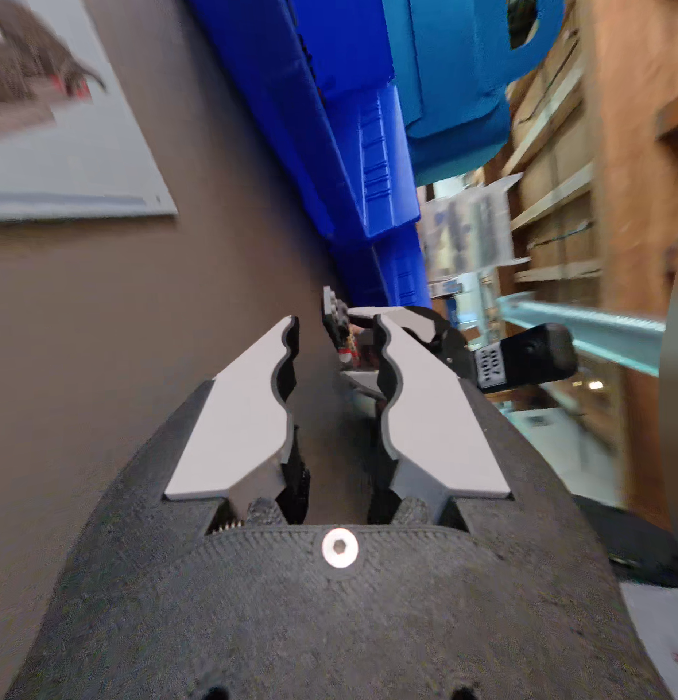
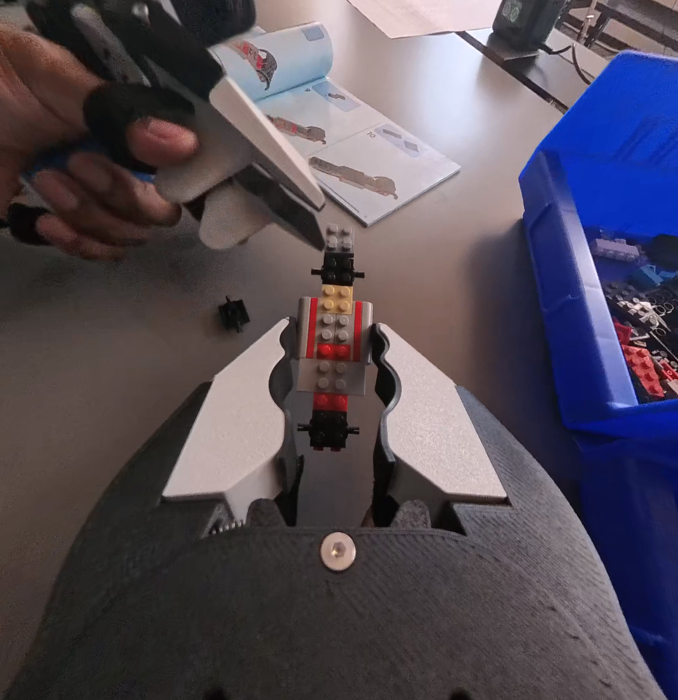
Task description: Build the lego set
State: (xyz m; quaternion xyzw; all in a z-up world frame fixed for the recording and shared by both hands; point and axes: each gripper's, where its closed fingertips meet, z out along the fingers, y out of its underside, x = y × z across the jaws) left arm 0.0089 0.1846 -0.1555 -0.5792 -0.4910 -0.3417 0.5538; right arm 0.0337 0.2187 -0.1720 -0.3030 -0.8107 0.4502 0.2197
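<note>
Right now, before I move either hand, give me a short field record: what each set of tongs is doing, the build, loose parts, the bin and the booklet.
right tongs: closed on the lego build
lego build: long grey, red, tan and black strip, studs facing the camera
left tongs: open, empty; tip next to the build's far grey end
loose piece: small black part on the table, left of the build
blue bin: right side, holds mixed lego pieces
instruction booklet: lying open beyond the build

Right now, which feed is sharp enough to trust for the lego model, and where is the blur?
Right wrist view: lego model crisp between the right gripper fingers; only the hand and left gripper are smeared. Left wrist view: blue bins and shelving streaked, model barely visible.
</note>
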